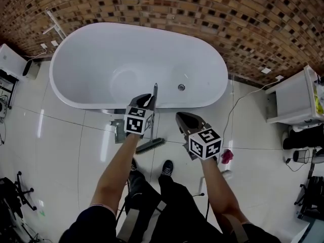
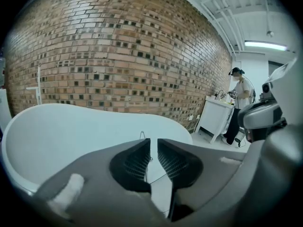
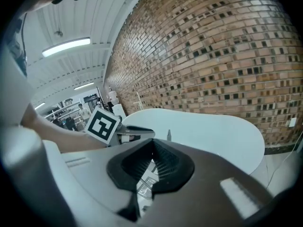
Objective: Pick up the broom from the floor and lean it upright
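The lifting step looks to be under way: the left tongs are clamping the thin handle of the broom just below its top end, and the tip is poking up past them toward the bathtub. The brush head is lying on the glossy tiled floor, just in front of the person's shoes. The right tongs are hovering just right of the handle, pressed together and carrying nothing. The next move probably calls for tipping the handle fully upright and resting it against a firm edge. The bathtub is sitting between the person and the brick wall, so its rim seems the nearest support, though the smooth curve and slick tiles could be letting the broom slide. A white cabinet, a cable and a small red thing are lying to the right, well apart from the broom.
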Demonstrator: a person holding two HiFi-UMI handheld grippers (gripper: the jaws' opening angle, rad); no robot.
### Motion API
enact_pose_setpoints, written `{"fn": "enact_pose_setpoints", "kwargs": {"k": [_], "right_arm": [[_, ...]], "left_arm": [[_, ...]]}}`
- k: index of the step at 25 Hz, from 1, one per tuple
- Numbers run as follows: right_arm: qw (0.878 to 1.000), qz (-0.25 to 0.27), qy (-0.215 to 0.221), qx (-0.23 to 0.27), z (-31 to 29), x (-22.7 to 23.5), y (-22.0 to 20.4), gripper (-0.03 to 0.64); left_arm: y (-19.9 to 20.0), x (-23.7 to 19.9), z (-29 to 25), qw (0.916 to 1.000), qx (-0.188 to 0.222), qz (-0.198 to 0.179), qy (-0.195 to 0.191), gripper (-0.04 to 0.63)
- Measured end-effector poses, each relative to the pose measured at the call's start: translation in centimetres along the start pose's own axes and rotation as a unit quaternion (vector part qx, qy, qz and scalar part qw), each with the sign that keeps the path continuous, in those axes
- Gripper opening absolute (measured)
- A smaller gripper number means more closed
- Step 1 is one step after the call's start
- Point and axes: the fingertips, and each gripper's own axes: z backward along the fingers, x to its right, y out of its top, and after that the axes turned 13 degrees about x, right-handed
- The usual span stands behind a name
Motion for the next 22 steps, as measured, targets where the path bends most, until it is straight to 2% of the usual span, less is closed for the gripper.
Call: {"fn": "enact_pose_setpoints", "kwargs": {"k": [3, 12, 16, 22], "right_arm": [[1.000, 0.000, 0.012, 0.017, -0.1, -2.3, 1.3, 0.003], [0.998, 0.003, 0.031, 0.047, -0.2, -8.7, 3.9, 0.003], [0.997, 0.003, 0.035, 0.064, -0.2, -11.1, 5.1, 0.003], [0.995, 0.039, 0.054, 0.075, -0.7, -14.6, 6.8, 0.003]], "left_arm": [[1.7, 1.1, 2.8, 0.9997, 0.016, -0.005, -0.015, 0.002], [6.6, 4.8, 11.6, 0.9959, 0.059, 0.005, -0.069, 0.000], [8.5, 5.1, 14.7, 0.9938, 0.075, 0.006, -0.082, 0.000], [10.9, 5.3, 18.2, 0.9898, 0.096, 0.013, -0.104, 0.001]]}}
